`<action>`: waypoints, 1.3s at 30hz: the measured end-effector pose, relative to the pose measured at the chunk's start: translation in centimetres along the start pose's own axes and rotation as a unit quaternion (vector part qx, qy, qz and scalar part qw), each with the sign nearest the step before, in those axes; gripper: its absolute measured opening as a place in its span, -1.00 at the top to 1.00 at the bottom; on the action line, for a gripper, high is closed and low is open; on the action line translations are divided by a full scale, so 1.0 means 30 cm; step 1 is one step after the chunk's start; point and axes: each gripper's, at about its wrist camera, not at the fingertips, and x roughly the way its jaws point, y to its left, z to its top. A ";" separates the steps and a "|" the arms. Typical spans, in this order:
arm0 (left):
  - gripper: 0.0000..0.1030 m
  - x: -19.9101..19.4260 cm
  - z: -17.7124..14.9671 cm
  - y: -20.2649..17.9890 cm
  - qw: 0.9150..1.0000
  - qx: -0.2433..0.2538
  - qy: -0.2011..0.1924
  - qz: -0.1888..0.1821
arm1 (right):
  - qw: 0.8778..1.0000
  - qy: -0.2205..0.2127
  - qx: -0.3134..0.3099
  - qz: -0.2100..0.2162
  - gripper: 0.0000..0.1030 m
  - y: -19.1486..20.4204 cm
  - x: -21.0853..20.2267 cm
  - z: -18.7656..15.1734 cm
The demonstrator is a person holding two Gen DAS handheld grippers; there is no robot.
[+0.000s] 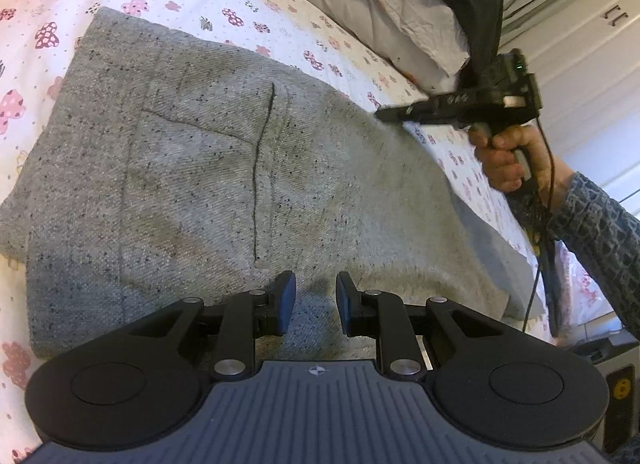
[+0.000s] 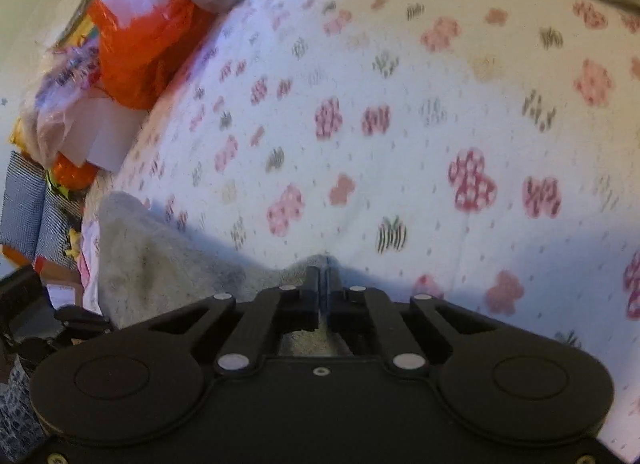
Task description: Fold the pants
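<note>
One grey speckled knit pants [image 1: 224, 168]: soft, limp, thick; best hold at edge. Right claw [image 2: 323, 284] clamped on hem; left claw [image 1: 316, 300] slightly parted, empty.

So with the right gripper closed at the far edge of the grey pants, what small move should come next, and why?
Probably lift the right gripper slightly and start carrying that edge back over the grey pants. Its jaws look shut on the fabric edge, while the left gripper hovers with a gap between its fingers and grips nothing. The pants lie flat on the floral bedsheet.
</note>
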 end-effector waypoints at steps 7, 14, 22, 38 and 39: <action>0.58 0.003 0.009 0.026 1.000 -0.019 0.006 -0.010 | 0.997 -0.044 0.033 -0.059 0.86 -0.047 -0.020 0.025; 0.58 0.005 0.010 0.016 1.000 -0.006 0.004 -0.010 | 0.993 -0.115 -0.021 -0.026 0.57 0.127 -0.223 -0.132; 0.58 0.007 0.012 0.015 1.000 -0.008 0.001 -0.008 | 0.983 -0.170 -0.057 -0.043 0.15 0.505 -0.278 -0.761; 0.58 -0.011 -0.004 0.014 1.000 -0.006 -0.006 -0.006 | 0.891 -0.321 0.322 -0.003 0.62 0.259 -0.085 -0.991; 0.58 -0.013 -0.004 0.014 1.000 -0.006 -0.008 -0.006 | 0.891 -0.318 0.323 0.011 0.75 0.258 -0.073 -0.981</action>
